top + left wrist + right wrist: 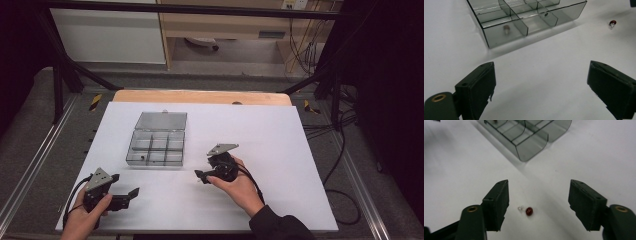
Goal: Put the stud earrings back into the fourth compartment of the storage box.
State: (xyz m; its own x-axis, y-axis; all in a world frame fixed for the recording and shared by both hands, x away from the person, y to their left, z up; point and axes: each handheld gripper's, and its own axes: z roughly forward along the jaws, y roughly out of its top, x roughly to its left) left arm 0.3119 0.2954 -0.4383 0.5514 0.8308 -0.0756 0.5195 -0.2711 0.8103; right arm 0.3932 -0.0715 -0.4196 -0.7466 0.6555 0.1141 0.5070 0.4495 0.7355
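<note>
Small red bead with a clear tip (529,211) lies on the white desk (599,157), between the right hand-held gripper's (537,205) open jaws. Likely light, slippery, prone to roll; pinch across its red body. Left hand-held gripper (541,87) open, empty.

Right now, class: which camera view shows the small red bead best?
The right gripper view: the red bead lies large on the white table between the open jaws. The left gripper view shows it small and far off. In the high view it is too small to pick out.
</note>
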